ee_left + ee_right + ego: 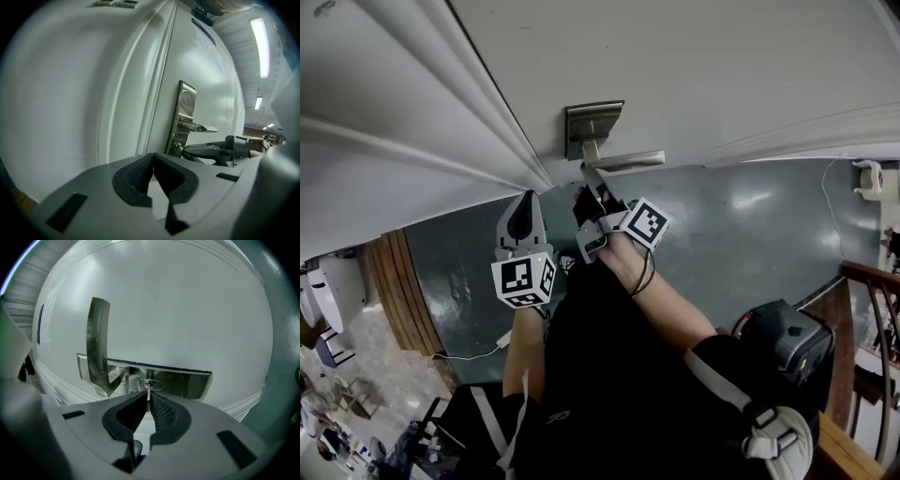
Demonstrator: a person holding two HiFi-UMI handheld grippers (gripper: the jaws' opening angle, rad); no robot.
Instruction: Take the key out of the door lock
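Door: a pale panelled door (722,66) fills the upper part of the head view, with both grippers held up to it
Lock plate: a metal lock plate (592,122) sits on the door face; its lever handle (623,161) sticks out just above the right gripper's jaws
Key: the key (148,394) is in the keyhole in the plate, below the lever; its flat head juts out from the door, and no part of the shaft looks withdrawn
Right gripper: the right gripper (592,180) points level at the lock, and its two dark ribbed pads are closed on the key's head, one on each flat side, so it is gripping the key
Left gripper: the left gripper (153,161) is closed with nothing between its pads; it hangs near the door to the left of the lock plate, apart from both plate and key, and has no part in the grasp
Done so far: by the look of it, the reach and the grasp are finished, since the pads have the key's head pinched
Left to do: the whole withdrawal, as the key is in the lock; it has to be drawn straight back out of the keyhole and away from the door
Likely care: the head is thin and the hold is near the pad tips, so a crooked pull could let it slip; whether the key must first be turned to its release position cannot be told from these views
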